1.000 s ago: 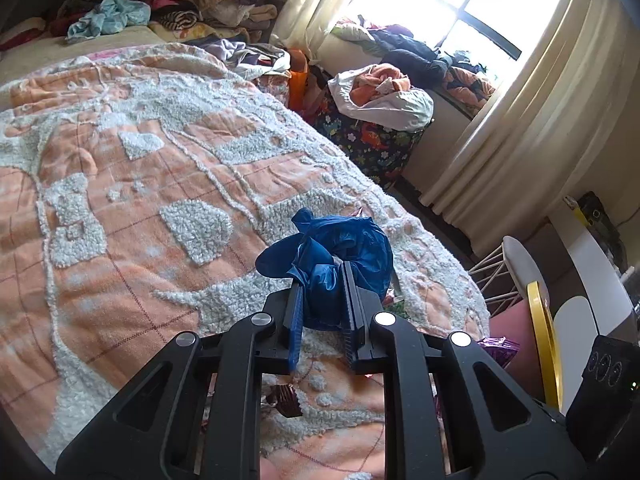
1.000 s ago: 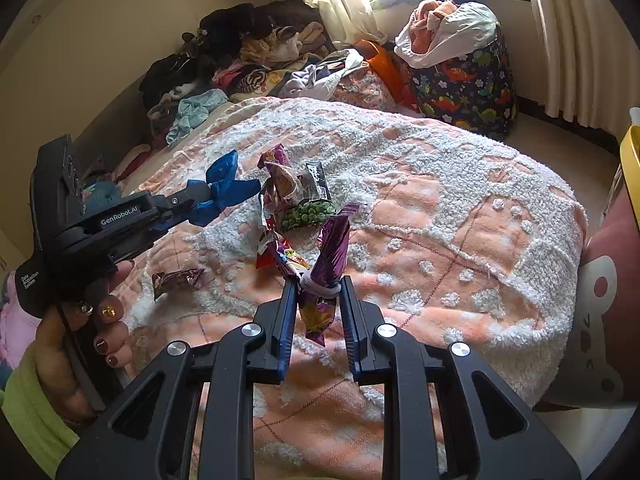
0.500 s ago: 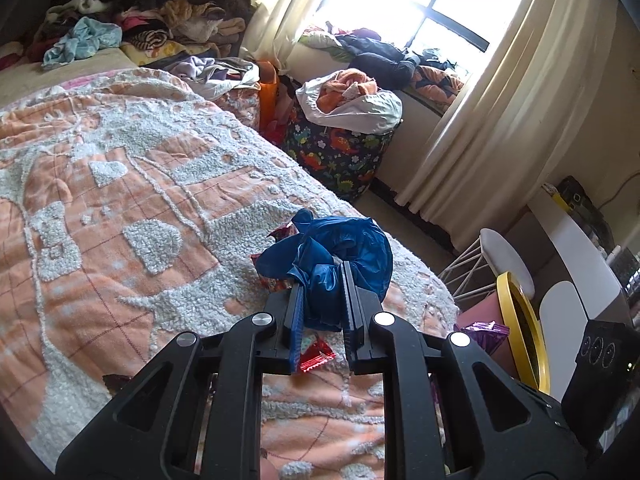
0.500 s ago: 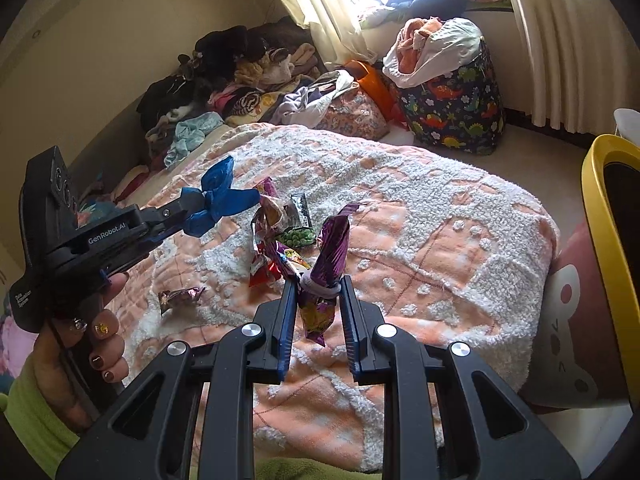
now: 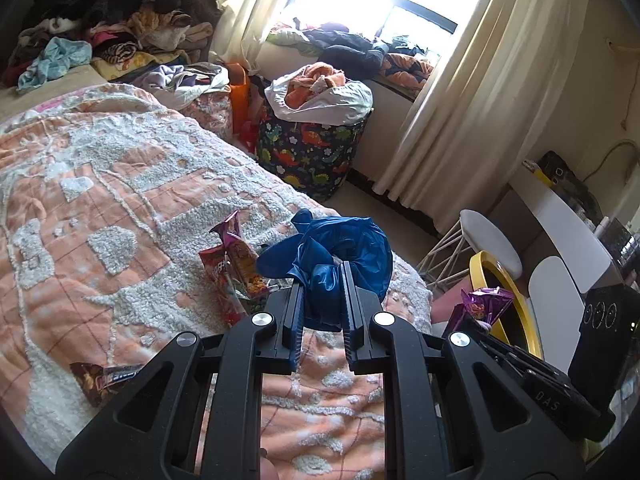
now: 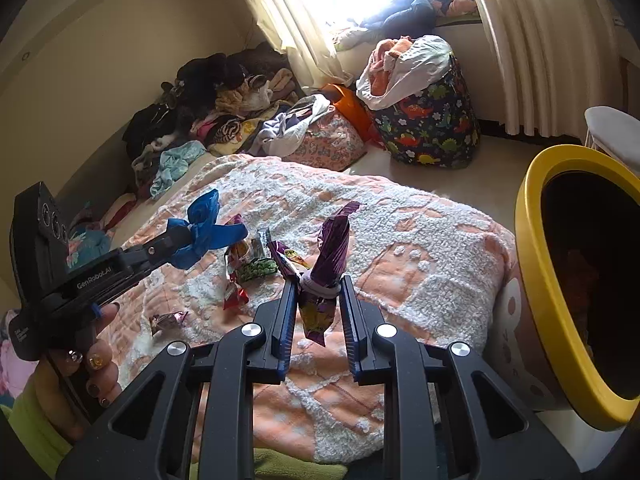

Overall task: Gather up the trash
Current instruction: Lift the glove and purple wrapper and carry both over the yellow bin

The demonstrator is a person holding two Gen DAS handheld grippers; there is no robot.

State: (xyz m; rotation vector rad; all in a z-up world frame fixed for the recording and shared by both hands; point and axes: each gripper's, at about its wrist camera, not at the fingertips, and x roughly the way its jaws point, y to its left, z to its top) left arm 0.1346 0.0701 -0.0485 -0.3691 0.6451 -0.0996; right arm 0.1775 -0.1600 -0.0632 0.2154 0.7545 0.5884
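We are carrying two pieces of trash away from the bed. Our left gripper (image 5: 320, 300) stays clamped on the crumpled blue plastic bag (image 5: 336, 256), jaws narrow, and our right gripper (image 6: 318, 308) is closed on the purple snack wrapper (image 6: 330, 256), held upright at mid-frame.

Compared with a second ago, the yellow-rimmed bin (image 6: 536, 280) has swung from a sliver at the right edge of the right wrist view to a large open mouth filling the right side, and the bedspread (image 6: 420, 240) has slid left. In the left wrist view the bin rim (image 5: 476, 268) now shows at lower right. We judge the drop is close.

Loose wrappers (image 6: 250, 268) remain on the bedspread, centre-left, plus one small wrapper (image 6: 166, 320) at lower left.
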